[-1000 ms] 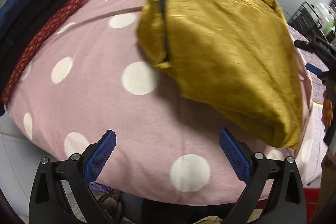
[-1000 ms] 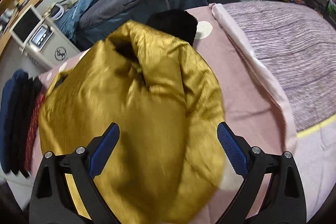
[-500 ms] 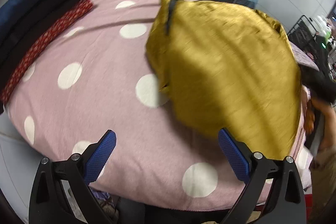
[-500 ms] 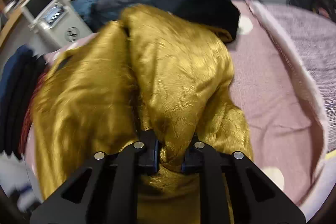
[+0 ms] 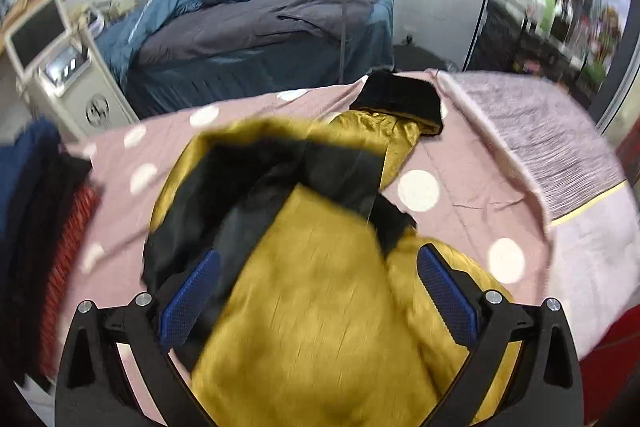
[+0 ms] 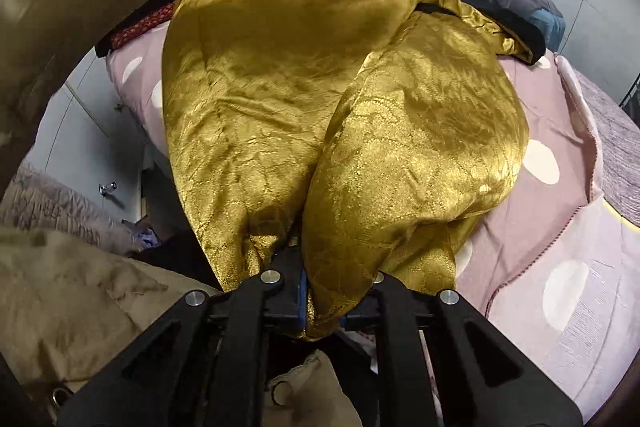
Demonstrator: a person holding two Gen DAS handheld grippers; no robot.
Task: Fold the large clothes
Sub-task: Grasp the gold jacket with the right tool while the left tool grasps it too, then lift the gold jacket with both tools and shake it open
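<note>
At the left, a stack of folded clothes [image 5: 44, 227] lies along the bed's edge and should be left undisturbed. The left gripper [image 5: 320, 301] is held released, jaws wide, above the gold garment [image 5: 320, 307], with nothing pinched between its pads. The garment is spread over the pink dotted bedspread [image 5: 460, 163], its black lining [image 5: 256, 187] turned up and a black collar [image 5: 400, 99] lying at the far end. The right gripper [image 6: 338, 307] is clenched on a bunched gold edge of the garment, its jaws having just been closing on that cloth. For a clean fold, the matching corner should probably be taken by the free gripper, and the fabric kept taut and level so that the slippery satin is not dragged off the bed.
</note>
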